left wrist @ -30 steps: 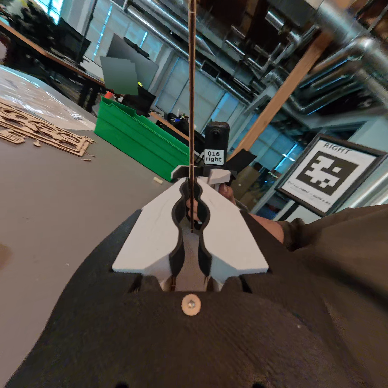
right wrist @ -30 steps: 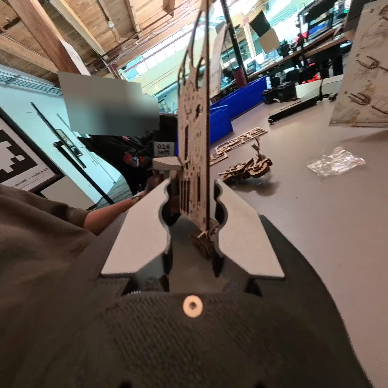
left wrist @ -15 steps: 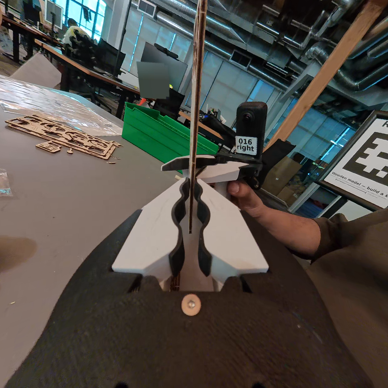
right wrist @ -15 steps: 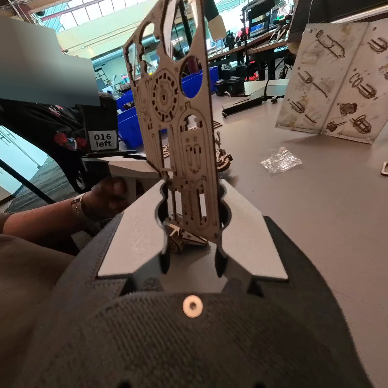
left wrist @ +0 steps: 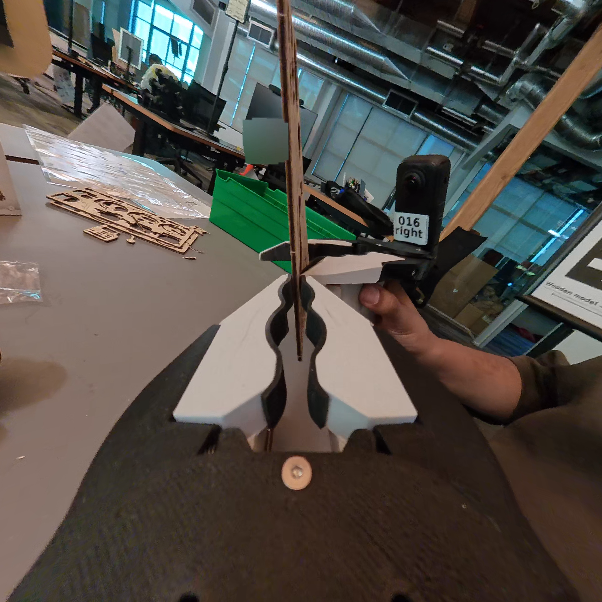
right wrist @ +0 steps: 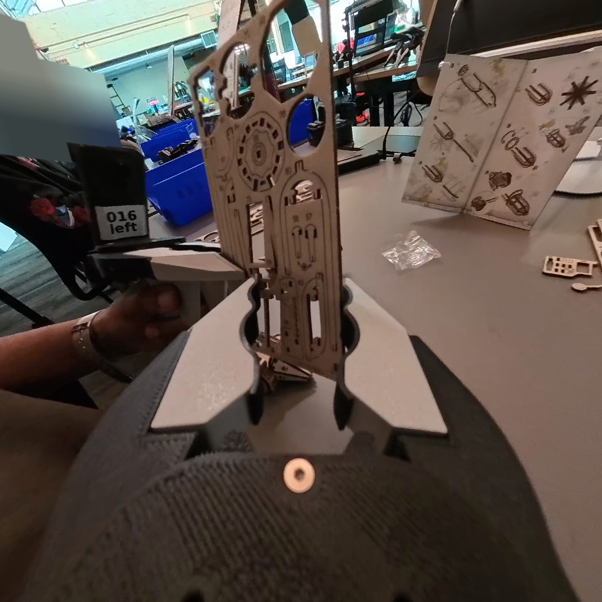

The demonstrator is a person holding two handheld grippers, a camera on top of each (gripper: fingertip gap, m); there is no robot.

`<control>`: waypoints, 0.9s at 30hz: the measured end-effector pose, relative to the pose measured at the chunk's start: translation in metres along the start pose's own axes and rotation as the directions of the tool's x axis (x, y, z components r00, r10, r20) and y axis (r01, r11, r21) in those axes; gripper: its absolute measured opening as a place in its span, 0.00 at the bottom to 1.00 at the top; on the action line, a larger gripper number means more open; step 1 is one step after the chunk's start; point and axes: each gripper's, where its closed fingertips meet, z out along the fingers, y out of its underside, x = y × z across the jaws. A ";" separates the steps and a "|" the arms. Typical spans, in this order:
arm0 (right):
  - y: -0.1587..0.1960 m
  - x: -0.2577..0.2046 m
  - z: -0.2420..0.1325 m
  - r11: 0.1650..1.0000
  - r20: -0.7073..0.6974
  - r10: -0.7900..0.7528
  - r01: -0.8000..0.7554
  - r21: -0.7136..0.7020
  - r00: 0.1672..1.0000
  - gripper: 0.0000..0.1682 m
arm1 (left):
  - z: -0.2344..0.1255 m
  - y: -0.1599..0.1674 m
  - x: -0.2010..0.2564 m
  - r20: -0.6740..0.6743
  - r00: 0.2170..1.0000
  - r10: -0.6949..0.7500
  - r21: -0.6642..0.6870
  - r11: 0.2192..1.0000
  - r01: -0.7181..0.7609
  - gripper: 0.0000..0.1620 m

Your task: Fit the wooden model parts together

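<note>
A thin laser-cut wooden sheet [left wrist: 291,130] stands upright, edge-on in the left wrist view. My left gripper [left wrist: 294,280] is shut on its lower part. In the right wrist view the sheet [right wrist: 270,163] shows its cut-out face, and the left gripper [right wrist: 241,270] pinches its left edge. My right gripper [right wrist: 298,286] is open, with one finger on each side of the sheet's width. It reaches in from the right in the left wrist view [left wrist: 293,260]. A small wooden assembly [right wrist: 283,374] shows under the sheet's bottom edge; I cannot tell what holds it.
On the grey table lie wooden frets [left wrist: 130,218], a green bin [left wrist: 254,215], a plastic bag [left wrist: 19,280] and a clear plastic sheet [left wrist: 97,169]. The right wrist view shows a propped instruction sheet [right wrist: 498,140], a small bag [right wrist: 410,250], loose wooden pieces [right wrist: 570,268] and blue bins [right wrist: 176,192].
The sheet has turned from nearly edge-on to face-on in the right wrist view. Both views have swung toward the table. The left gripper has stayed shut on the sheet.
</note>
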 end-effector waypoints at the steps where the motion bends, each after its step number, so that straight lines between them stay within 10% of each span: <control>1: -0.002 -0.002 0.001 1.000 0.029 -0.009 0.009 0.020 1.000 0.28 | -0.001 -0.002 0.001 -0.021 1.000 -0.020 0.010 1.000 0.021 0.00; 9: -0.026 0.000 -0.018 0.943 0.355 0.231 -0.299 0.149 0.906 0.25 | -0.006 0.000 0.008 -0.151 0.985 -0.084 -0.018 0.996 0.082 0.00; 27: -0.003 -0.031 -0.010 0.982 0.455 0.167 -0.188 0.000 0.875 0.00 | -0.010 0.003 0.001 -0.170 0.975 -0.140 -0.019 0.990 0.139 0.03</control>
